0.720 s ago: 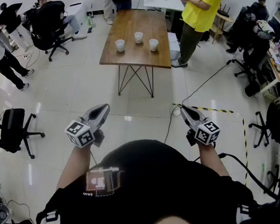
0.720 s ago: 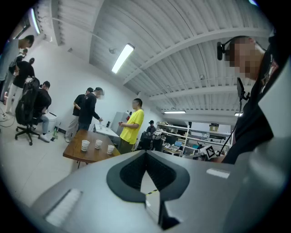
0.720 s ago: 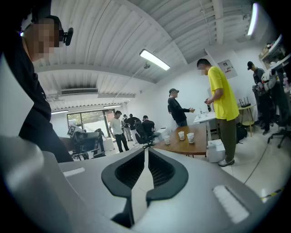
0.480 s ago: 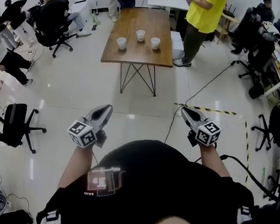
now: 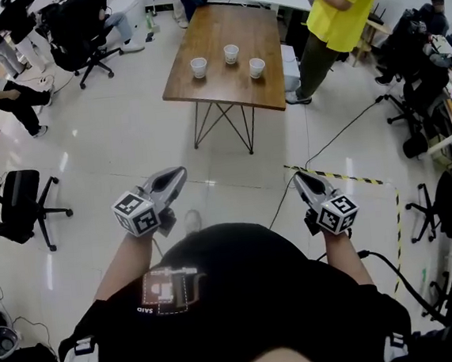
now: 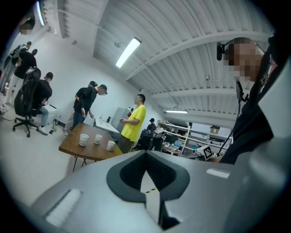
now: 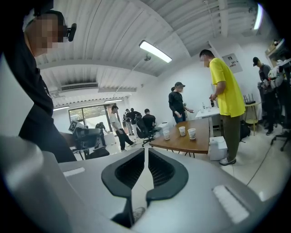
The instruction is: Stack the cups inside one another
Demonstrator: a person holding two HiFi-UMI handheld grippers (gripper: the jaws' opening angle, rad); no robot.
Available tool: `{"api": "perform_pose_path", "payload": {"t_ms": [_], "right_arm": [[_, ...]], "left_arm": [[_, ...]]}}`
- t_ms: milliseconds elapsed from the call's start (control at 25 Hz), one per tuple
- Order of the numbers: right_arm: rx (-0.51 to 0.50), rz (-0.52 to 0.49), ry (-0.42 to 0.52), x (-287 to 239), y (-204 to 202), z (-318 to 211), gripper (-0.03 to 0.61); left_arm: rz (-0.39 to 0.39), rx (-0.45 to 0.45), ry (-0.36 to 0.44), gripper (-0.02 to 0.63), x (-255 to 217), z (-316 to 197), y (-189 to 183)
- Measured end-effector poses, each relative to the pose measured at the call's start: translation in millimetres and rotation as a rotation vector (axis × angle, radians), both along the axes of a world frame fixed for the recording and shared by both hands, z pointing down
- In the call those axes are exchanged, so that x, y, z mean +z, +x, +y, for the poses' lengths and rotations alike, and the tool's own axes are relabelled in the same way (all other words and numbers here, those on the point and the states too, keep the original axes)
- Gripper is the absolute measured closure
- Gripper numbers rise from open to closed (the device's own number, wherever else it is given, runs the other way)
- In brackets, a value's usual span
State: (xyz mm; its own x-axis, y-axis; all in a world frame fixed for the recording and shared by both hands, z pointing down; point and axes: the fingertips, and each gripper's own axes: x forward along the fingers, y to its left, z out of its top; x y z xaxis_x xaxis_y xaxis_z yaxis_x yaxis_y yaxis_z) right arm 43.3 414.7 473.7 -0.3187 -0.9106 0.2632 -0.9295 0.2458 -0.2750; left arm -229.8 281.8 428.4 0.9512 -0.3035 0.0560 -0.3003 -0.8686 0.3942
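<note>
- Head view: three small white paper cups (image 5: 231, 53) stand upright and apart in a loose row on a brown wooden surface (image 5: 215, 26) with thin black metal legs. They are far across the glossy pale tiled floor (image 5: 126, 138) from the person holding the tools. None sits inside another, so stacking is not yet begun. The grey plastic left gripper (image 5: 179, 173) and grey plastic right gripper (image 5: 298, 177) are held low before the body, well apart from the cups. A person in a yellow shirt (image 5: 344, 2) stands just beside the surface's far right corner.
- Left gripper view: the ribbed black pads (image 6: 132, 175) meet at their tips, clenched on nothing. The cups (image 6: 98, 139) show small beyond them on the wood. Such cups are probably very light, thin-walled and easy to crush or knock over, so a soft pinch seems wiser than a hard squeeze.
- Right gripper view: the black pads (image 7: 132, 170) stand barely parted — a thin slit of floor shows between them — and grasp nothing. The cups (image 7: 182, 131) taper toward the base, which should let one drop into the next. A likely hold is high on the wall near the rolled rim, one pad inside and one outside, while the other gripper steadies the receiving cup — smooth paper may slip.
</note>
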Motion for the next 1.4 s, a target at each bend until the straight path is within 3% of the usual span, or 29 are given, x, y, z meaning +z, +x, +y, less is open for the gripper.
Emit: {"api": "perform_pose_path", "payload": {"t_ms": [200, 480, 680, 880, 1040, 1240, 1400], "right_arm": [[0.061, 0.024, 0.005, -9.5, -5.2, -65.7, 0.538], [0.134, -0.006, 0.006, -21.7, -14.6, -162.9, 0.538], [0.117, -0.005, -0.037, -12.3, -15.5, -209.9, 0.538], [0.114, -0.023, -0.058, 6.5, 16.8, -247.5, 0.538], [0.057, -0.031, -0.062, 27.9, 62.3, -288.2, 0.538], [-0.093, -0.010, -0.087, 52.3, 118.3, -355.0, 0.536], [-0.205, 0.051, -0.092, 57.9, 146.4, -394.5, 0.528]], "left_arm": [[0.030, 0.067, -0.013, 0.604, 4.9, -76.9, 3.5], [0.002, 0.187, -0.008, 0.604, 4.7, -177.0, 10.7], [-0.001, 0.189, -0.043, 0.604, 12.3, -227.0, 18.5], [-0.023, 0.159, -0.074, 0.604, 26.5, -258.5, 37.8], [-0.057, 0.107, -0.059, 0.604, 30.1, -283.4, 76.9], [-0.088, -0.019, -0.049, 0.604, 28.5, -324.9, 132.3], [-0.119, -0.040, -0.054, 0.604, 28.2, -336.9, 172.4]]}}
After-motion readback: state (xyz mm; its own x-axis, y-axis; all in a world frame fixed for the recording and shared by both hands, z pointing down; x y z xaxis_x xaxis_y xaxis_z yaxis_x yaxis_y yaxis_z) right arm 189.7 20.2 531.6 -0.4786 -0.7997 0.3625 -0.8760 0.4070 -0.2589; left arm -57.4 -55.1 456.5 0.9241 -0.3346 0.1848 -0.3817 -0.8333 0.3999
